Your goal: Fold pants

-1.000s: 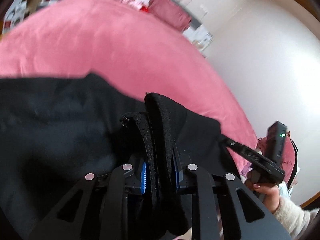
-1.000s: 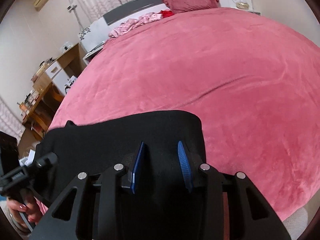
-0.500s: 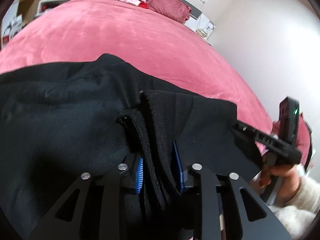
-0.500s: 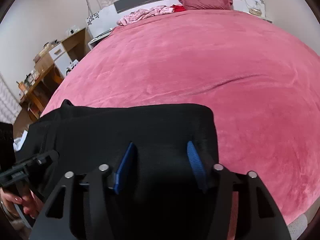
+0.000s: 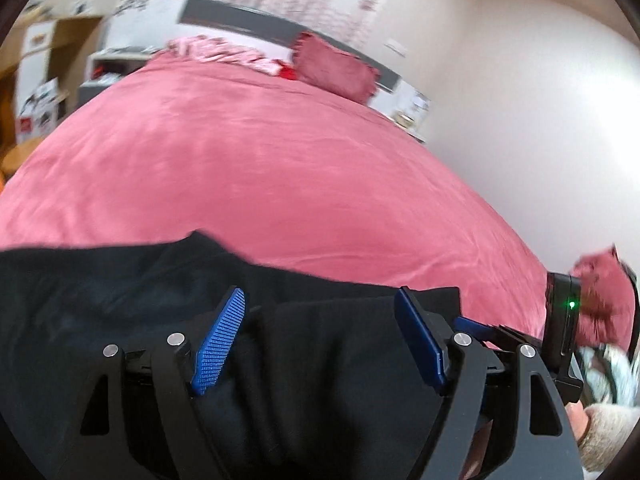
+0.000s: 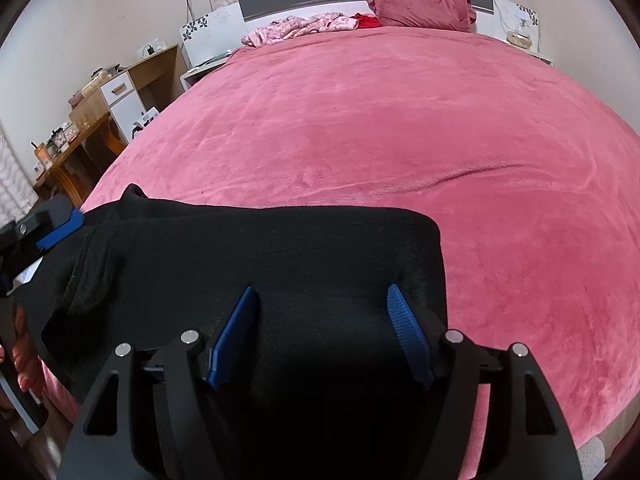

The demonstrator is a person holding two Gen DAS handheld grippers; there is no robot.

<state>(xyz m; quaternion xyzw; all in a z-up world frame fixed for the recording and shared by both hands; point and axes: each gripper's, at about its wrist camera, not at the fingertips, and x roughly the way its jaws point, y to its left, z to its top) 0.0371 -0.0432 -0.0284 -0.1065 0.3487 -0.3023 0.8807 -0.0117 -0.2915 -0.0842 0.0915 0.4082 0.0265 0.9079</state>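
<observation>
Black fabric pants (image 6: 256, 264) lie folded flat at the near edge of the pink plush bedspread (image 6: 400, 128), far edge straight, right corner rounded, some bunched layers at the left side.

Left gripper (image 5: 320, 340): jaws opening, blue ribbed pads (image 5: 218, 344) spread wide, black cloth lies under and between them but neither pad presses it — released. Left wrist view is motion-blurred.

Right gripper (image 6: 322, 332): jaws opening too, blue pads apart over the pants' right part, cloth below them flat, no pinch — released.

In the right wrist view the left gripper's blue tip (image 6: 60, 228) sits at the pants' left edge. In the left wrist view a hand in a fuzzy cream sleeve (image 5: 600, 428) holds the other device at right.

Dark pink pillow (image 6: 420, 2) and crumpled pink floral cloth (image 6: 300, 26) at the headboard, well apart from the pants. Wooden desk with clutter (image 6: 80, 128) left of the bed.
</observation>
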